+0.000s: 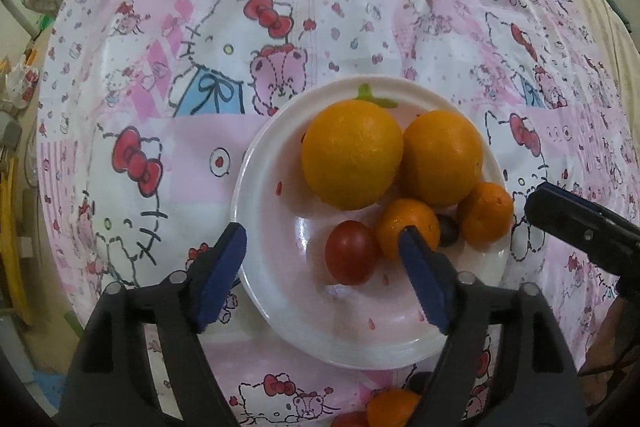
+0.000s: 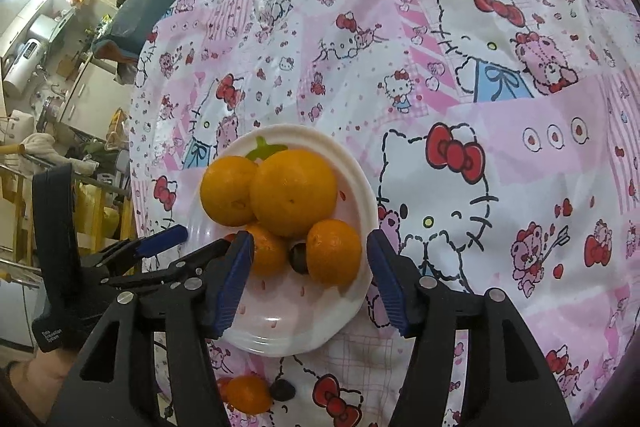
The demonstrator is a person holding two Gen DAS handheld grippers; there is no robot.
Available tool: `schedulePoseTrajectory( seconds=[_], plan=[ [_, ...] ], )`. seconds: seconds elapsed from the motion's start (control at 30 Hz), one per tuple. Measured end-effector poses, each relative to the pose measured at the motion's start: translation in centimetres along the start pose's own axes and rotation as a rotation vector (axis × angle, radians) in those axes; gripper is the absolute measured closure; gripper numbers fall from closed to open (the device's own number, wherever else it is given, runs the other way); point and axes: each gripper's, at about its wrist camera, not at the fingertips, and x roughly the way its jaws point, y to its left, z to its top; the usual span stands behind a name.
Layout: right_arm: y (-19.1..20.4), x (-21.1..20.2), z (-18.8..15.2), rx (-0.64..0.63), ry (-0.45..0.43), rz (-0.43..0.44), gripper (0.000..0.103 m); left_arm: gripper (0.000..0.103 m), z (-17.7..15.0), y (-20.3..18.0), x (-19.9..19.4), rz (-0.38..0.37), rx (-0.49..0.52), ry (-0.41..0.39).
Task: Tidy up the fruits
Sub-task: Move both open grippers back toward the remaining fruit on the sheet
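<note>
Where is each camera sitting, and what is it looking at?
Left wrist: sits on the left tool, looking down at the plate of fruit; its blue fingers show, and the right tool pokes in.
Right wrist: sits on the right tool, looking down at the plate; the left tool shows.
Both see the plate, oranges and tablecloth.

Both tongs [image 1: 324, 247] [image 2: 310, 267]: black frames, blue ribbed pads, silver screws
</note>
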Motion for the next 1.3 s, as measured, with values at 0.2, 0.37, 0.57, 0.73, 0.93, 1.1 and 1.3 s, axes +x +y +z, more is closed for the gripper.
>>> schedulePoseTrajectory(
  seconds=[0.2,0.37,0.57,0.73,0.93,1.1,1.3],
  plan=[
    [0.6,-1.6,-0.4,-0.01,-0.041,0.006,0.04,0.027,-1.1,0.3,-2.0,-0.001,-0.004,-0.067],
    [1.5,-3.4,-1.3,-0.041,-0.088,-0.006,0.035,0.027,-1.9,1.0,-4.3,0.001,-0.02,-0.134],
    [2.2,-5.7,-2.9,-0.048,-0.135,-0.029,0.018,0.027,-2.8,1.5,-6.6,0.019,-0.018,-0.195],
    [2.3,-6.6,-4.3,-0.046,-0.145,-0.034,0.017,0.027,-4.8,2.2,-7.8,0.02,-0.014,-0.204],
    [2.3,-7.2,-6.2,-0.02,-0.145,-0.014,0.017,0.027,-7.1,2.7,-8.7,0.018,-0.022,-0.191],
    [2.4,-7.2,-7.7,-0.007,-0.129,-0.005,0.017,0.027,-8.7,2.9,-9.8,0.022,-0.031,-0.202],
    [2.7,-6.9,-9.2,-0.001,-0.114,0.0,0.017,0.027,-10.2,2.9,-10.3,0.018,-0.051,-0.208]
  ],
)
